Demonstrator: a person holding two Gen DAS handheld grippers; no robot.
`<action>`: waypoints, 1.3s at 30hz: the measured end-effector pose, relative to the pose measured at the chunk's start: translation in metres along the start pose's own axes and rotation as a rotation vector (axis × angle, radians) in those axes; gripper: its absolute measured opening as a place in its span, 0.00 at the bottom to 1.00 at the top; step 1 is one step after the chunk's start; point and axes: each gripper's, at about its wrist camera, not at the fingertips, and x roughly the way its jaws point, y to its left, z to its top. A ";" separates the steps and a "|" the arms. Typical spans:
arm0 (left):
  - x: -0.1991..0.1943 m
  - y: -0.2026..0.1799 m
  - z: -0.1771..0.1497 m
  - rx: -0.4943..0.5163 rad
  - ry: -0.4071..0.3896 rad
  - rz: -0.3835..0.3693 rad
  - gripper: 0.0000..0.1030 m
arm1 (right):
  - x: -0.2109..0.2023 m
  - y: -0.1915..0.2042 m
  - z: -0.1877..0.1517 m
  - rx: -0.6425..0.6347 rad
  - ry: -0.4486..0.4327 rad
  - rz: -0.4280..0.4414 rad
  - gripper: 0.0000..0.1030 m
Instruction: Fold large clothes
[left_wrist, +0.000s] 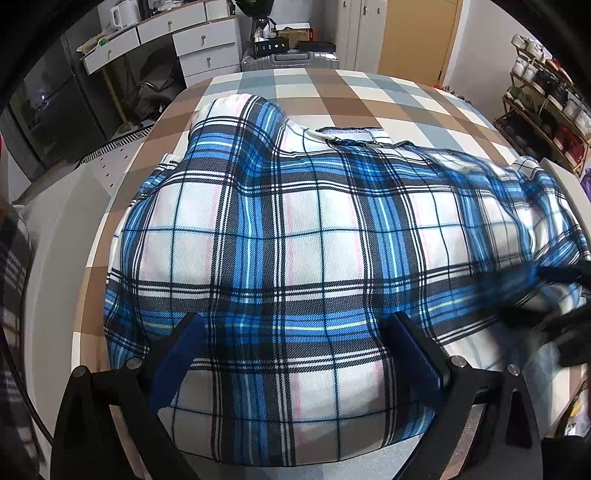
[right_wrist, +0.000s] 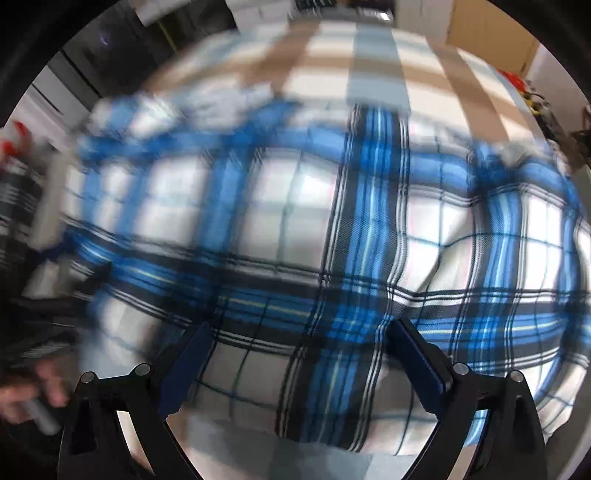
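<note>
While the blue plaid garment (left_wrist: 295, 236) is spread over the checked table (left_wrist: 332, 92), both claws are held wide apart above it: the left gripper (left_wrist: 295, 354) and the right gripper (right_wrist: 299, 354). Nothing is pinched; a fresh hem grasp is judged next.

Plaid garment (left_wrist: 295, 229) of matt woven cloth (twill-ribbed), checked tablecloth (left_wrist: 369, 96) matt

Left of the right gripper's jaws, the plaid garment (right_wrist: 177, 206) smears into blur; a hand (right_wrist: 26, 395) is cut off there.
</note>
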 end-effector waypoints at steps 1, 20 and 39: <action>0.001 0.001 0.000 -0.004 -0.002 -0.001 0.94 | 0.001 0.008 -0.001 -0.043 -0.025 -0.045 1.00; 0.003 -0.003 -0.008 0.005 -0.042 0.027 0.95 | -0.016 0.001 -0.045 0.005 -0.064 -0.106 1.00; -0.028 -0.096 0.010 0.060 -0.053 -0.245 0.95 | -0.066 -0.165 -0.148 0.704 -0.286 0.462 0.98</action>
